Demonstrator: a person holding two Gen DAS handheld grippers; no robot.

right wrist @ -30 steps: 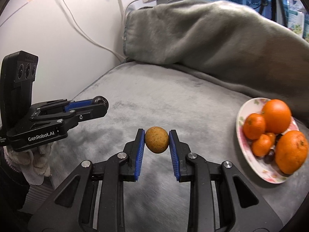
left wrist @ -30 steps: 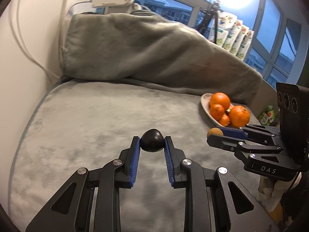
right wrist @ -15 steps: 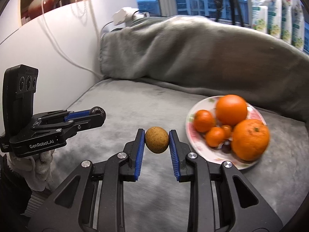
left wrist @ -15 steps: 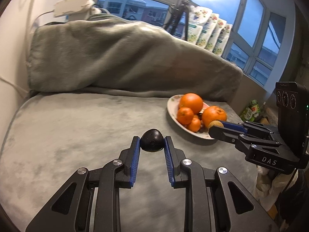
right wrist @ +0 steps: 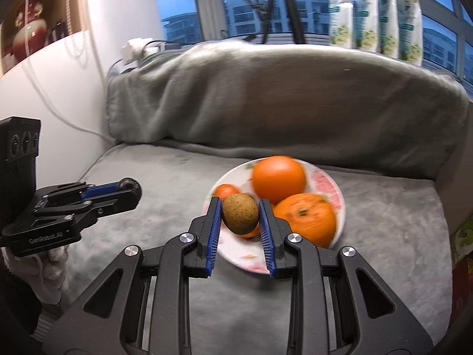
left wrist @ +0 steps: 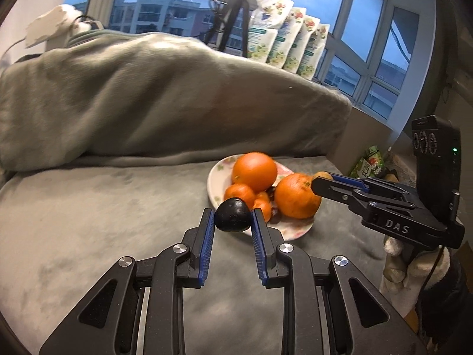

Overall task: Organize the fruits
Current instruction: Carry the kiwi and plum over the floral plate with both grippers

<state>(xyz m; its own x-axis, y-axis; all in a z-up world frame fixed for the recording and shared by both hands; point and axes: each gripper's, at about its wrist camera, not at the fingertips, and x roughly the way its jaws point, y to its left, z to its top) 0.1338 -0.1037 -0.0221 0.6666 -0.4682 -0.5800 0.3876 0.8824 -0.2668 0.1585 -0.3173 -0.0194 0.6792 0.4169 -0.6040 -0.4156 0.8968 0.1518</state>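
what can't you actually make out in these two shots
- Small dark fruit on the plate: left wrist view, wedged behind the oranges; kind unclear.
- Lower small oranges: right wrist view, hidden by the brown fruit in the right hand-held gripper.
- Plate pattern: right wrist view, motion-blurred.
- Pouch labels: too small.

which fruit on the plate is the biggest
The round orange at the plate's far side; the other large orange looks close, the mandarins are clearly smaller.
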